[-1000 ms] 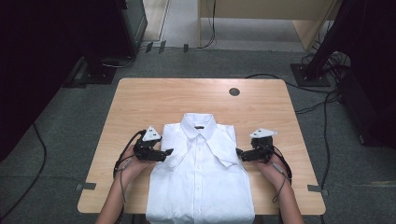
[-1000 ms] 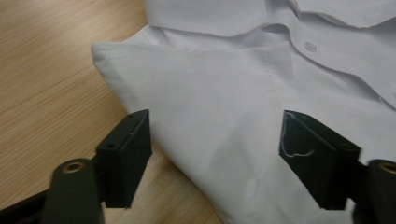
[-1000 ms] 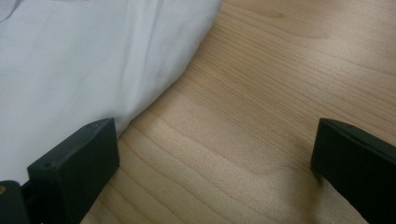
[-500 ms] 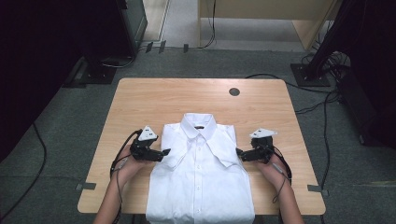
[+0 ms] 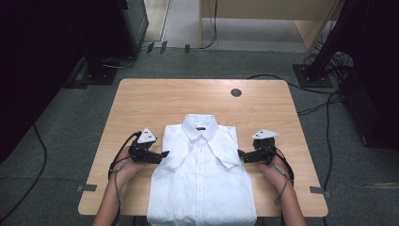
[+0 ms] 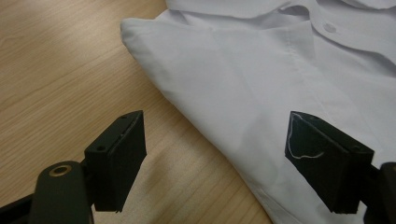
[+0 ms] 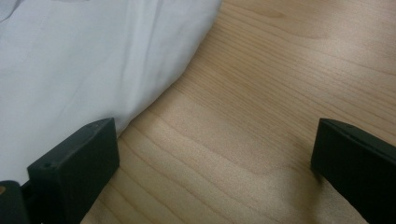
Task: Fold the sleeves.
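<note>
A folded white button-up shirt lies collar away from me on the wooden table, its lower hem hanging over the near edge. My left gripper is at the shirt's left edge, below the shoulder, open. In the left gripper view its jaws straddle the shirt's folded edge, one over wood, one over cloth. My right gripper sits at the shirt's right edge, open. Between its jaws is bare wood, with the shirt's side beside the left jaw.
A dark round grommet is set in the table's far right part. Bare wood stretches beyond the collar and along both sides. Cables and dark equipment stands are on the floor around the table.
My left gripper has moved a little away from me along the shirt's left edge and tilted toward the cloth. The right gripper has hardly moved.
</note>
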